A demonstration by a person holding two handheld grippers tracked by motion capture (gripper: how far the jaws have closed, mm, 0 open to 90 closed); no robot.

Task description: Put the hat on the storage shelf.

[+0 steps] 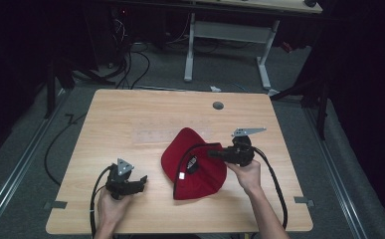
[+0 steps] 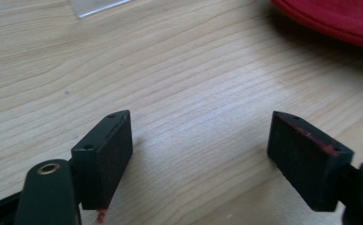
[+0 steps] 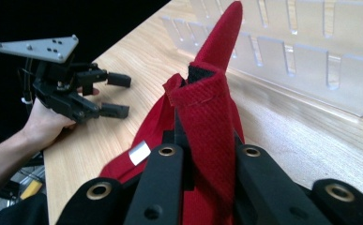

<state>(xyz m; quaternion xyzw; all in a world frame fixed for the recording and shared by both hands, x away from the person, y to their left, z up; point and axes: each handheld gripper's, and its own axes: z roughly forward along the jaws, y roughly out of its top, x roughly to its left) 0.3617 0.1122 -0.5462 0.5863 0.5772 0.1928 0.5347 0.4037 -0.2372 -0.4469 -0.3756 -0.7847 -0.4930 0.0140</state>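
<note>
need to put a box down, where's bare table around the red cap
Free: the far-left stretch of the table, and the near edge between the two forearms. A clear plastic rack lies left of centre. Crowded: the red cap pinched in the right gripper; the open left gripper at near left.

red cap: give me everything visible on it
The red cap is soft woven fabric, lying crumpled right of the table's centre. A black strap and a small white tag show inside. The right gripper is shut on a raised fold of its edge; a peak of fabric stands up beyond. The left gripper is apart, open.
</note>
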